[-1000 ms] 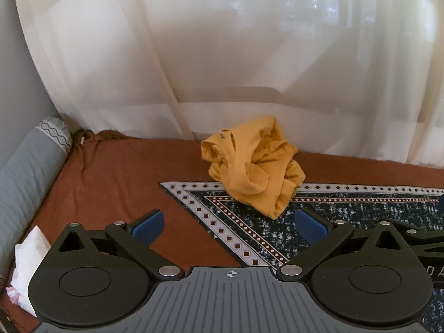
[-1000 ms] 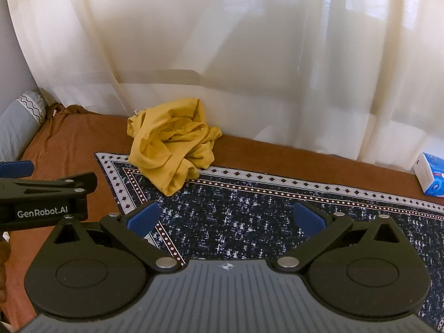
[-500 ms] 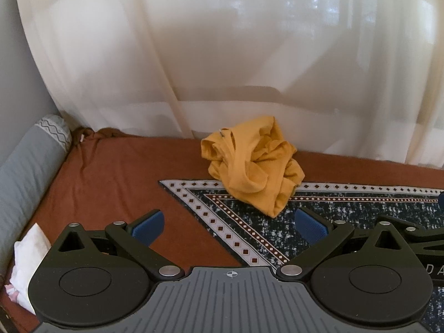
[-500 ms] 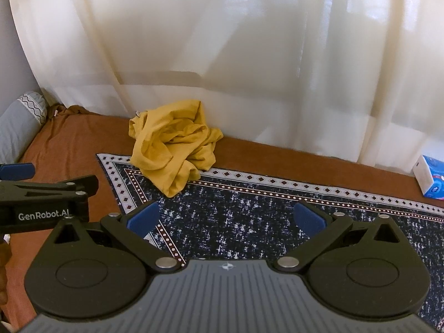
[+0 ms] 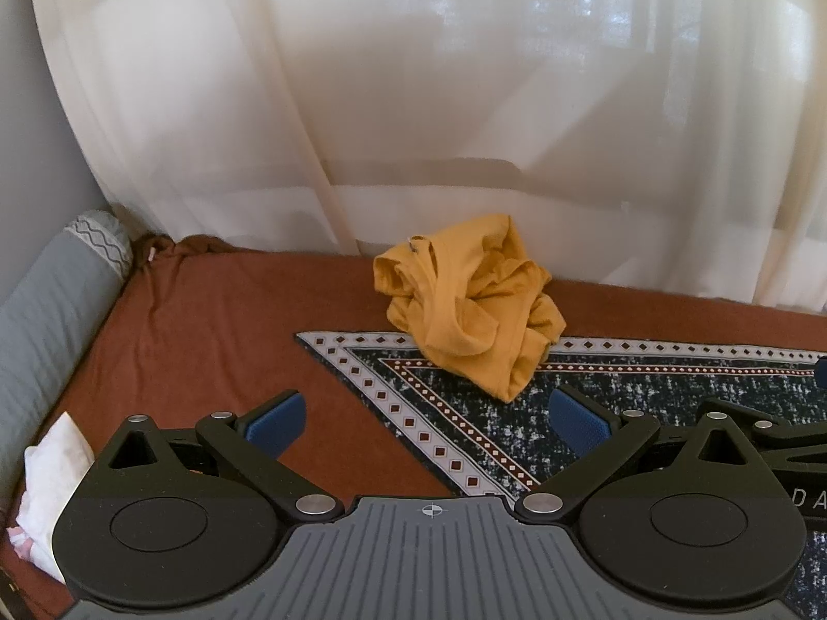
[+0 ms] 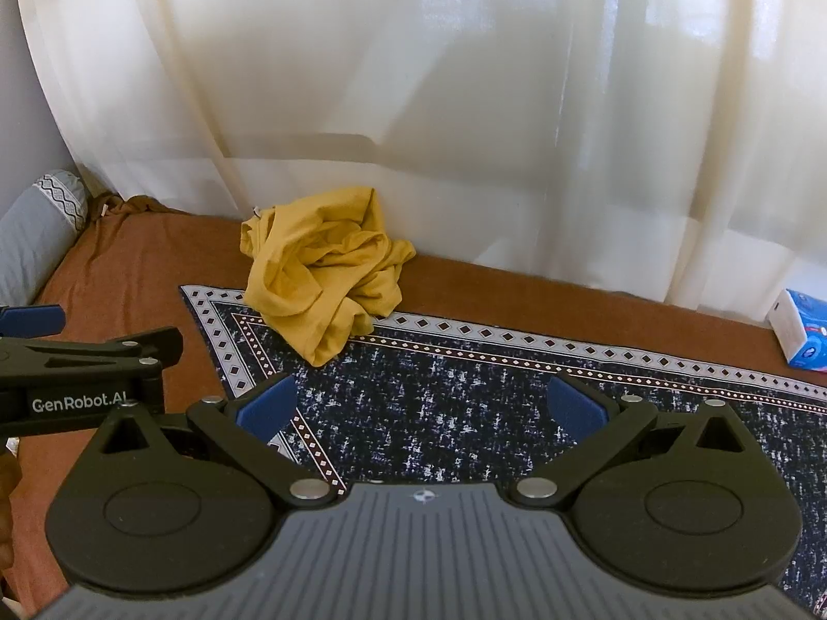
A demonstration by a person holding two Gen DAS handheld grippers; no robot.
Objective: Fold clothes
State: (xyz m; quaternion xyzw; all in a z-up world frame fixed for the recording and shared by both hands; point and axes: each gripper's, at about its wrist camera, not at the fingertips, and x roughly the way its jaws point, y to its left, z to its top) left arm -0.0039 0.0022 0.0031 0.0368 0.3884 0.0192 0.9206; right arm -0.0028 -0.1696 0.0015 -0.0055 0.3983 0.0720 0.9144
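Note:
A crumpled mustard-yellow garment (image 5: pixel 468 305) lies in a heap at the far corner of a dark patterned mat (image 5: pixel 646 403), partly on the brown bed sheet (image 5: pixel 207 330). It also shows in the right wrist view (image 6: pixel 323 266). My left gripper (image 5: pixel 426 413) is open and empty, well short of the garment. My right gripper (image 6: pixel 421 403) is open and empty above the mat (image 6: pixel 465 413), with the garment ahead to its left. The left gripper's side (image 6: pixel 77 377) shows at the left edge of the right wrist view.
A sheer white curtain (image 5: pixel 465 129) hangs along the far edge of the bed. A grey bolster (image 5: pixel 46 320) lies along the left side, with a white cloth (image 5: pixel 51 485) near it. A white and blue box (image 6: pixel 803 328) sits at the far right.
Both grippers have drifted slightly; the garment sits a little lower and more to the right in the right wrist view. Nothing was taken hold of.

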